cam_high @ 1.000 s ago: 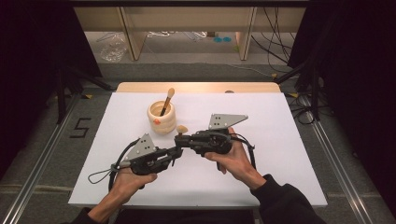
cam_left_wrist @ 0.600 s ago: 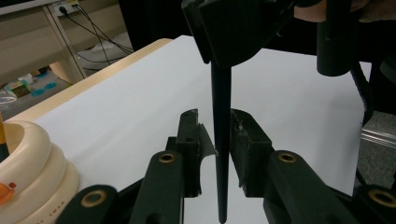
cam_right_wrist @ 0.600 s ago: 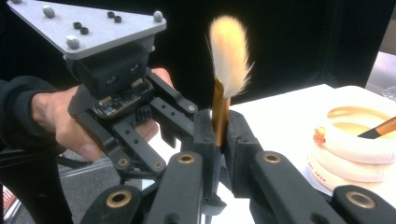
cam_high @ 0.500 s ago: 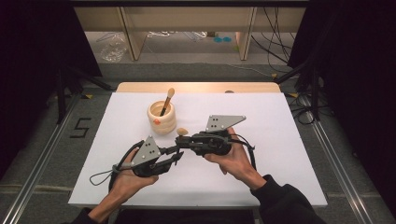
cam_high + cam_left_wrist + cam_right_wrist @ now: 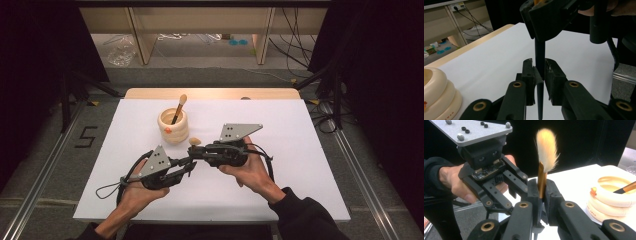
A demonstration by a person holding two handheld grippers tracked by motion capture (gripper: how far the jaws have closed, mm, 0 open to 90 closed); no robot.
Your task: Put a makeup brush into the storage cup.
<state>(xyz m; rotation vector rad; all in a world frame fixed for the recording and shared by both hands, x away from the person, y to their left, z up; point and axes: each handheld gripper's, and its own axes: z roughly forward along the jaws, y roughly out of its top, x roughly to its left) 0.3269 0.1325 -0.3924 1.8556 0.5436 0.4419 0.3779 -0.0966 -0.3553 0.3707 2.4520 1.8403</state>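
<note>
Two hand-held grippers meeting tip to tip, seen from above and along each set of jaws.

The left hand (image 5: pixel 137 192) and right hand (image 5: pixel 250 170) enter from the near edge, palms cradling the gripper bodies. The left gripper (image 5: pixel 191 165) points right and away; its jaws, having just been closing, stand nearly together on a thin dark shaft. The right gripper (image 5: pixel 196 151) points left, jaws clamped on the same shaft's gold part.
</note>
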